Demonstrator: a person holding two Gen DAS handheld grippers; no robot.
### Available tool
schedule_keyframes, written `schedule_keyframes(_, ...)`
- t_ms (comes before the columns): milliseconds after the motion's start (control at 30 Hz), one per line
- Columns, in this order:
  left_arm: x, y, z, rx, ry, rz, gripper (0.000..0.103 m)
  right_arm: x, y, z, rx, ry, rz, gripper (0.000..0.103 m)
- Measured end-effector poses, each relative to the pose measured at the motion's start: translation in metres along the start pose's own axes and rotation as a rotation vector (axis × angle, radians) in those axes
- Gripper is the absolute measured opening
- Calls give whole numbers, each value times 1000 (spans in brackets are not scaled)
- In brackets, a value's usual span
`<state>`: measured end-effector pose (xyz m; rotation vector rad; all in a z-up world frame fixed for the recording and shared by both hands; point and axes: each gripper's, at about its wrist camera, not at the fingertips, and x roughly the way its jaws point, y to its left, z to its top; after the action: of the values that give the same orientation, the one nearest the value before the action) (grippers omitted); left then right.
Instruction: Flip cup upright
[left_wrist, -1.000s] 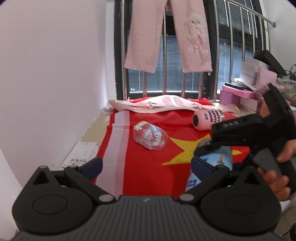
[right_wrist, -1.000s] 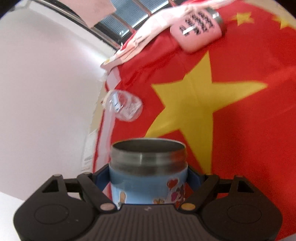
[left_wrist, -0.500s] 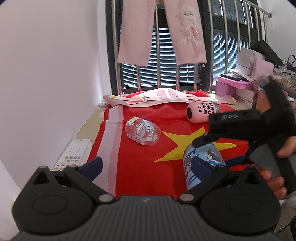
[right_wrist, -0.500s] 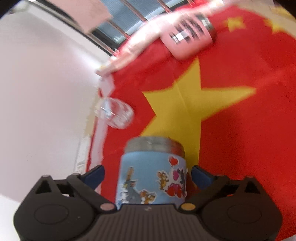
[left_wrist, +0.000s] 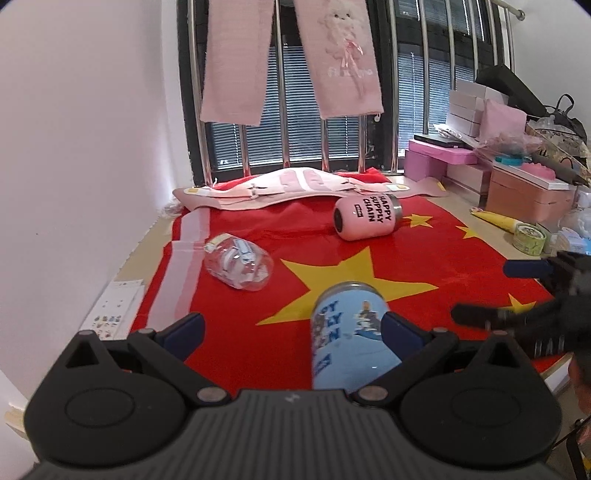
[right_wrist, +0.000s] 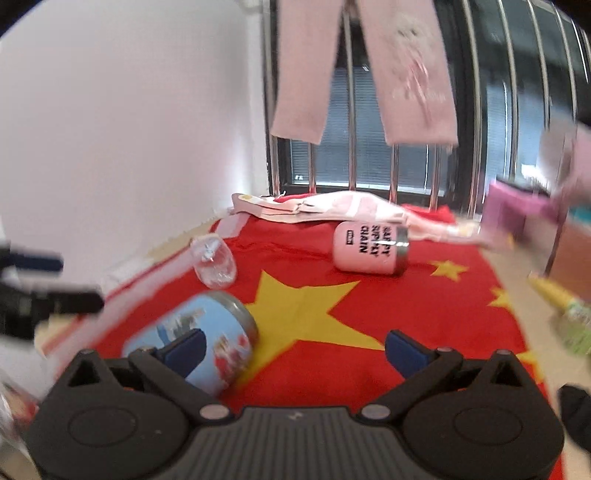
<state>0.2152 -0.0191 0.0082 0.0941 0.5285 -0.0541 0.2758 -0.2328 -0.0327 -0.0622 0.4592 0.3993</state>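
A light blue cartoon cup (left_wrist: 351, 332) with a steel rim stands upright on the red flag cloth (left_wrist: 424, 254), just in front of my left gripper's right finger. It also shows tilted by the camera's roll in the right wrist view (right_wrist: 207, 336), behind my right gripper's left finger. My left gripper (left_wrist: 291, 328) is open and empty. My right gripper (right_wrist: 295, 347) is open and empty, drawn back from the cup; it also shows at the right in the left wrist view (left_wrist: 524, 291). A pink cup (left_wrist: 365, 218) and a clear plastic cup (left_wrist: 240, 266) lie on their sides farther back.
A pink folded garment (left_wrist: 295, 184) lies at the cloth's far edge under a barred window with pink trousers (left_wrist: 347, 55) hanging. Pink boxes (left_wrist: 524, 184), a yellow tube (left_wrist: 495, 218) and a small tin (left_wrist: 528, 238) crowd the right side. A white wall (left_wrist: 85, 147) is on the left.
My right gripper opened, let go of the blue cup and pulled back to the right. The cup now stands free on the cloth.
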Motion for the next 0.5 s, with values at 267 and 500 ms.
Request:
schedule_keyframes(267, 17, -27, 1, 20, 75, -13, 103, -2, -7, -18, -51, -12, 18, 103)
schedule_keyframes(500, 62, -41, 19, 54, 256, -46, 103, 5, -25, -25, -38, -21, 18, 103)
